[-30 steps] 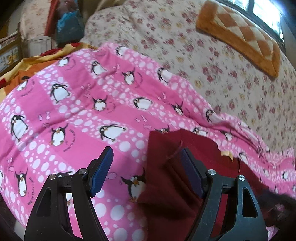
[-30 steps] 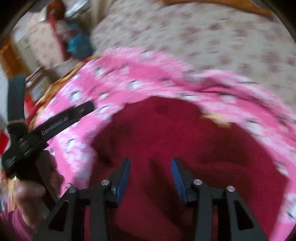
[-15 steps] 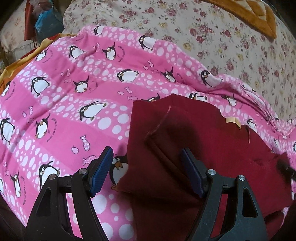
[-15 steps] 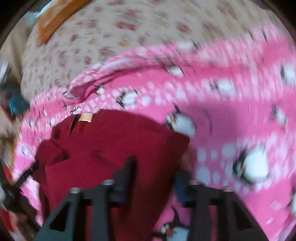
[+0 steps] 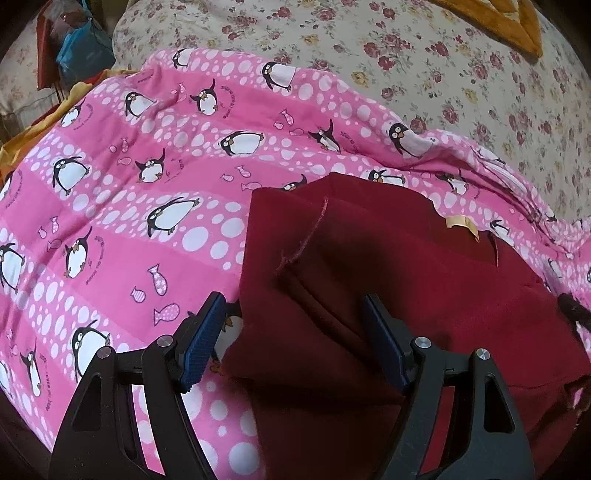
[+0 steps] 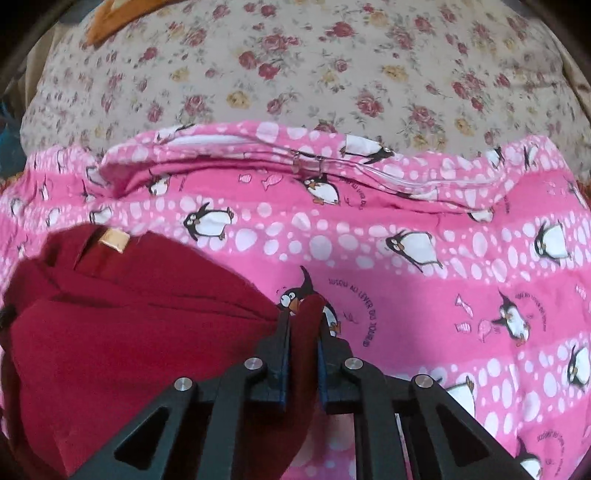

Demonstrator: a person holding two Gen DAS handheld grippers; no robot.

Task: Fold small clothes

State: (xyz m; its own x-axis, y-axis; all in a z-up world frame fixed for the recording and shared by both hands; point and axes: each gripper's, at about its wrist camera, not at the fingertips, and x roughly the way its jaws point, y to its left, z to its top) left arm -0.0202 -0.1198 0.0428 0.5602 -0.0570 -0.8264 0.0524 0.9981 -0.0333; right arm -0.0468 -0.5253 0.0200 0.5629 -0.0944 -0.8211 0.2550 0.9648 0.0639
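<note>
The right gripper (image 6: 302, 325), a black two-finger tool with blue pads, was closing its jaws on a pinched-up edge of the dark red knit garment (image 6: 110, 332); the fold of red cloth stood up between the pads, which pressed on it from both sides. The left gripper (image 5: 295, 325), of the same make, stood with its jaws wide apart and grasped nothing: its left pad hung over the bedding just beside the garment's left edge, its right pad over the red cloth itself, with the garment's lower left corner lying in the gap between them. Whether the tips touched the cloth could not be told.

The dark red knit garment lay partly folded and rumpled, a small tan label (image 5: 461, 224) showing near its upper edge and a loose seam thread running down its left part. It rested on a pink quilt cover printed with penguins, fish and white dots (image 5: 129, 221), whose zipped edge (image 6: 332, 166) ran across beyond the garment. Past the quilt cover stretched a cream bedsheet with red and yellow roses (image 6: 295, 74), and on it, far off, an orange quilted cushion (image 5: 517, 26). At the far left corner sat a blue bag (image 5: 83, 48).
</note>
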